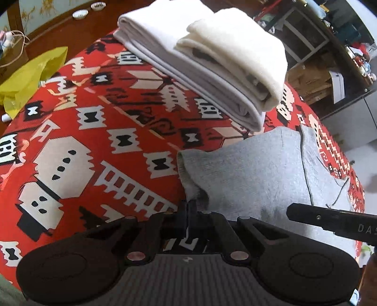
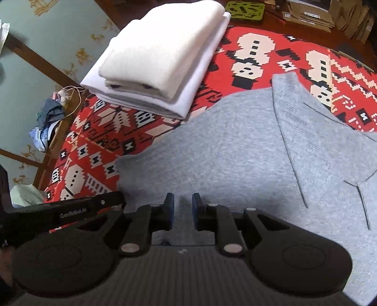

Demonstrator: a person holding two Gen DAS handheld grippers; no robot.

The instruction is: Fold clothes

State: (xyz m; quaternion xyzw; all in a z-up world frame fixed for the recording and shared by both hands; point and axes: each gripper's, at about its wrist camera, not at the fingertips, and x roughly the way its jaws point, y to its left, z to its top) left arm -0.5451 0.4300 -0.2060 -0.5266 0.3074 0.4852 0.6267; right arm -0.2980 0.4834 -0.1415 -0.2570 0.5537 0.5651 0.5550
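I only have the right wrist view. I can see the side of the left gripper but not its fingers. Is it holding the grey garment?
Observer: Yes. In the left wrist view the left gripper is shut on a bunched edge of the grey garment.
Operator: Is anything lying off to that side of the cloth?
Observer: A yellow plastic bag lies at the edge of the red patterned cloth, well apart from the gripper.
Operator: And beyond the folded stack?
Observer: Two small white bowls sit on the wooden surface past the folded white stack.
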